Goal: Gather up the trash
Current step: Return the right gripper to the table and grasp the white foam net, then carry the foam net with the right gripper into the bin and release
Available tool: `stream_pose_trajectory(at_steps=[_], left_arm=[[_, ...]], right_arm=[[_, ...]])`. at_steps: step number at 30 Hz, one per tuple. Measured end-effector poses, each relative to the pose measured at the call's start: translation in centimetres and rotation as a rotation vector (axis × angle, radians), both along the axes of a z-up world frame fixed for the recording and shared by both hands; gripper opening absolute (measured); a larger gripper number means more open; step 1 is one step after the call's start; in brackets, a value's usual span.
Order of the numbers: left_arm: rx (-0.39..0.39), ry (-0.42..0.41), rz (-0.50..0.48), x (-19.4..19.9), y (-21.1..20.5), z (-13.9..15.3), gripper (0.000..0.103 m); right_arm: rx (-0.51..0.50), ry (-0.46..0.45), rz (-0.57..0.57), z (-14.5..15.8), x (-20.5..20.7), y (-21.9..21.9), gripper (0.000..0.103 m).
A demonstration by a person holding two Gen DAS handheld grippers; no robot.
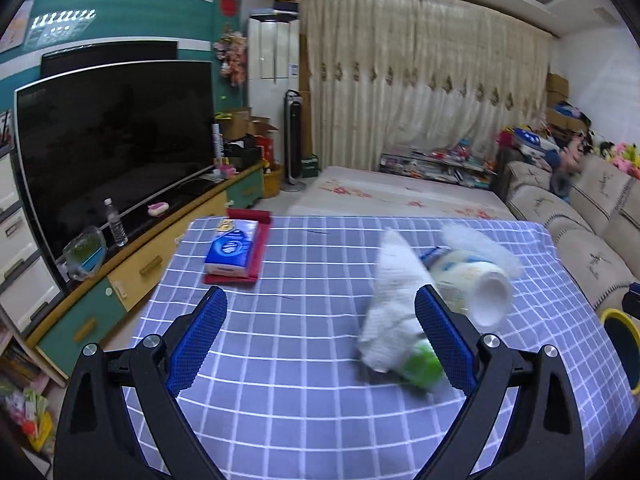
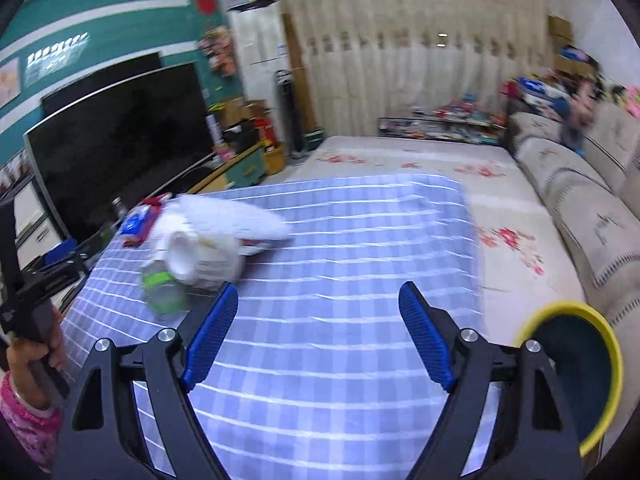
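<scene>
Trash sits bunched on the checked cloth (image 1: 280, 360): one white bottle (image 1: 472, 280), one green-labelled bottle (image 1: 422, 364), two white tissue wads, all touching; the white bottle lies on its side, long axis running from the far wad (image 1: 480, 242) toward the left gripper (image 1: 320, 336), its round end facing that gripper; the near wad (image 1: 396, 292) drapes over the green bottle, whose direction is too blurred to tell; one red tray (image 1: 262, 240), well left of the white bottle, holds one blue tissue pack (image 1: 230, 250); one yellow-rimmed bin (image 2: 576, 364) stands right of the white bottle, contents hidden; left gripper spread wide, holding nothing, its right finger just beside the green bottle; right gripper (image 2: 316, 332) likewise wide and unladen, the trash beyond its left finger.
</scene>
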State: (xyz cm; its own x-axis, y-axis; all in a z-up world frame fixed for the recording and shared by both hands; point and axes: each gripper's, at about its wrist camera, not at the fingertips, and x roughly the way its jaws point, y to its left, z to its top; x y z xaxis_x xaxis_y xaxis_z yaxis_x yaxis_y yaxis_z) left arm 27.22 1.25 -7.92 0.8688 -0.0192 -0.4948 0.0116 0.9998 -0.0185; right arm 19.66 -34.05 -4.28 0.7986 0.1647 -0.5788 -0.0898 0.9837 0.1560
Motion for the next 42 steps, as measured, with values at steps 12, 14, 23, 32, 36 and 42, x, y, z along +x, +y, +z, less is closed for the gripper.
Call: stream_pose_trajectory(at_steps=[12,14,23,32,36,42], left_arm=[[-0.089,0.032,-0.015,0.3,1.4,-1.8,0.096],[-0.09,0.035,-0.02,0.1,1.1,-1.7,0.096],[-0.111,0.039,-0.028,0.3,1.5,-1.8,0.096],[-0.118,0.049,-0.036,0.0,1.1,-2.0,0.096],[-0.117,0.051,-0.036,0.2,1.2,-2.1,0.096],[-0.119,0.052,-0.041,0.1,1.1,-2.2,0.096]], right_arm=[[-0.109,0.011,0.17,1.7,9.0,10.4,0.078],[-0.137,0.022,0.178,1.4,10.2,11.6,0.078],[-0.219,0.096,0.147,-1.5,14.6,14.1,0.074],[-0.183,0.117,0.119,-1.5,15.6,12.2,0.027],[-0.149,0.095,0.088,-0.8,15.4,10.7,0.013],[-0.075,0.035,0.053,1.7,13.1,7.2,0.012]])
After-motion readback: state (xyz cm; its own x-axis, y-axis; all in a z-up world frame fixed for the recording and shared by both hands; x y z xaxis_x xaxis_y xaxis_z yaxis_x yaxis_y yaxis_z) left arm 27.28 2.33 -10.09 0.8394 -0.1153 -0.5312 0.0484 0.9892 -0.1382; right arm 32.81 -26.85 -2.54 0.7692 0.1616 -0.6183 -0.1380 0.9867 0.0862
